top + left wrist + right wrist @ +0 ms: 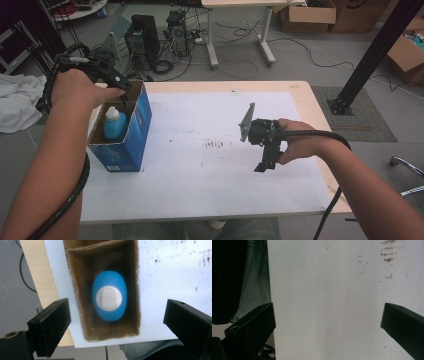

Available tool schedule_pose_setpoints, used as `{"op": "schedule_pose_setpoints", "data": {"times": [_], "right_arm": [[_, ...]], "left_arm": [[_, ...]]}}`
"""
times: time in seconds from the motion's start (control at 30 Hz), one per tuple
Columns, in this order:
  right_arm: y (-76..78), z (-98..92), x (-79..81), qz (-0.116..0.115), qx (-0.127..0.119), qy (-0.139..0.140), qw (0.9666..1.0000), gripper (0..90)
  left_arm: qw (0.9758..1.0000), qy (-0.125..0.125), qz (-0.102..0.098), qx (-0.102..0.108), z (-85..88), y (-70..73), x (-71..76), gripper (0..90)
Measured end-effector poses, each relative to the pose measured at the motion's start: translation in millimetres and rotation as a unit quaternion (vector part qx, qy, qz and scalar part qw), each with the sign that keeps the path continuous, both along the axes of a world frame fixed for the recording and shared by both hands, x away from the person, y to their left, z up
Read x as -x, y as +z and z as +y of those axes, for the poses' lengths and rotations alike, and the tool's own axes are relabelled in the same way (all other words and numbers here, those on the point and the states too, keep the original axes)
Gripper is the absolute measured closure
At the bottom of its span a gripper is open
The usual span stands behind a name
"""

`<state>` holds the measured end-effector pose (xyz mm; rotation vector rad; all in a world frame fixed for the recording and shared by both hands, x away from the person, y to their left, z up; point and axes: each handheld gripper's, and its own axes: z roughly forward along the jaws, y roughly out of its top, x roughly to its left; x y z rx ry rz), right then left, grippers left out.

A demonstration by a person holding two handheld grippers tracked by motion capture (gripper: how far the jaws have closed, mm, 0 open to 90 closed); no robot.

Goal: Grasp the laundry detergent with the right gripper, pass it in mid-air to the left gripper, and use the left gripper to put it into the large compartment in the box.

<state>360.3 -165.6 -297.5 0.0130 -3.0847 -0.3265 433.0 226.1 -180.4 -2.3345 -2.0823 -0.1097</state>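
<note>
From the high view, I see a table (300, 100) covered with a white sheet (200, 165) that carries faint brown smudges near its middle. At the table's left edge stands a blue cardboard box (131, 140), upright with its top open. Inside it stands a blue bottle (114, 125) with a white cap, and I see nothing else in the box. My left gripper (117, 80) hangs just above the box's opening, pointing down into it. My right gripper (265, 162) hovers over the bare sheet on the right side, well apart from the box.

In the left gripper view I look straight down into the box (75, 297). The bottle (109, 280) sits upright between its brown inner walls, its white cap facing me. The two black jaws stand wide apart on either side of the box, holding nothing and touching neither the box nor the bottle.

In the right gripper view, the jaws of my right gripper (328, 322) are also spread wide, with nothing between them but the white sheet (324, 290) below.
</note>
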Motion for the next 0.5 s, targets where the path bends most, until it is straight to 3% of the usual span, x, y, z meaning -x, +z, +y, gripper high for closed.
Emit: {"op": "schedule_pose_setpoints", "data": {"times": [0.3, 0.5], "right_arm": [[-1.1, -4.3, 0.3, 0.002, -0.002, -0.007, 1.0, 0.0], [-0.2, -5.8, 1.4, 0.002, -0.003, -0.008, 1.0, 0.0]], "left_arm": [[0.9996, -0.026, 0.003, 0.0, -11.9, 0.8, 0.0, 5.9], [0.998, -0.061, 0.0, 0.017, -26.0, 5.2, 0.3, 0.9]]}}
